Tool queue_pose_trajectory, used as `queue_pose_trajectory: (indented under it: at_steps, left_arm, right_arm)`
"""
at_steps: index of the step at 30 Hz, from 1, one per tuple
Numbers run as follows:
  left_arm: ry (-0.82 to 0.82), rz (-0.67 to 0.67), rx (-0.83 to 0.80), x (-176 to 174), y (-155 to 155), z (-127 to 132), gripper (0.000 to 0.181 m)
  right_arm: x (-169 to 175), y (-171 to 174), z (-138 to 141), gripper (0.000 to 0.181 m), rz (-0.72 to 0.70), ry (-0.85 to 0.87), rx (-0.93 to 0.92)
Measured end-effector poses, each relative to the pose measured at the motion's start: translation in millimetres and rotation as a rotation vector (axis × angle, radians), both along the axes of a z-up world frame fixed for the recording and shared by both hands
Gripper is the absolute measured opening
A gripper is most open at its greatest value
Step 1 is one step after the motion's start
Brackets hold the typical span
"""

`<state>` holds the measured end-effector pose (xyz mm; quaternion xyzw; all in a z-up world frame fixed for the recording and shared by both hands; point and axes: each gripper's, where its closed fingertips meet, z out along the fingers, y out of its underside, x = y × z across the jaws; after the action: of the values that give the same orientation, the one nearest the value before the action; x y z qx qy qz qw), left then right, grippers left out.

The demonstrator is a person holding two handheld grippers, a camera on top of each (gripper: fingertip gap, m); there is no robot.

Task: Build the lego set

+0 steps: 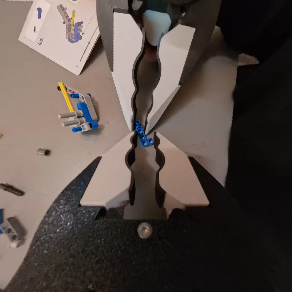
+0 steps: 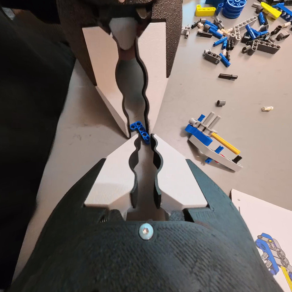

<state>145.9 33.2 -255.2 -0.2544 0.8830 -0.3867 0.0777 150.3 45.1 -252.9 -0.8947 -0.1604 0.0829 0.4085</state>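
1. The left tongs (image 1: 144, 134) and right tongs (image 2: 145, 136) meet tip to tip above the table (image 2: 205, 110). The blue L-beam (image 1: 142, 135) sits between them: right tongs pinch its long arm, left tongs stand slightly parted around its short end. This looks like a hand-over or regrip.
2. Next: join it to the part-built model (image 2: 213, 142) at 3 o'clock in the right view.
3. The loose parts pile (image 2: 237, 34) at 1 o'clock and the instruction booklet (image 1: 63, 34) lie clear.

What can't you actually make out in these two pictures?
- Both views: which jaws actually pinch the blue L-shaped beam; fingertips cover its ends.
- Left wrist view: grey pieces at the left edge, blurred and cut off.
- Right wrist view: instruction booklet, cut off by the frame's edge.
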Motion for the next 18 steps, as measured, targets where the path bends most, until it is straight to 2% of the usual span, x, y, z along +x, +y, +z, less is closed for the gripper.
queue_pose_trajectory:
  at_steps: [1, 4, 7, 14, 18]
  left_arm:
    - [-0.008, -0.016, 0.006, 0.3, 0.2, -0.1, 0.016]
    - [0.016, -0.029, -0.018, 1.4, -0.8, 0.6, 0.016]
    - [0.020, -0.004, -0.049, 6.7, -3.1, 2.8, 0.030]
    - [0.046, 0.051, -0.077, 17.7, -10.8, 4.2, 0.041]
    - [0.051, 0.111, -0.107, 28.2, -11.5, 8.6, 0.038]
  right_arm:
    - [0.3, -0.1, -0.1, 0.011, -0.003, -0.016, 0.005]
    - [2.6, -1.0, 0.0, 0.009, -0.042, -0.070, 0.023]
    - [13.1, -5.4, 0.7, 0.007, -0.137, -0.138, 0.042]
    - [24.8, -12.8, 13.6, 0.006, -0.269, -0.219, 0.134]
    - [29.2, -13.1, 26.9, 0.006, -0.298, -0.321, 0.237]
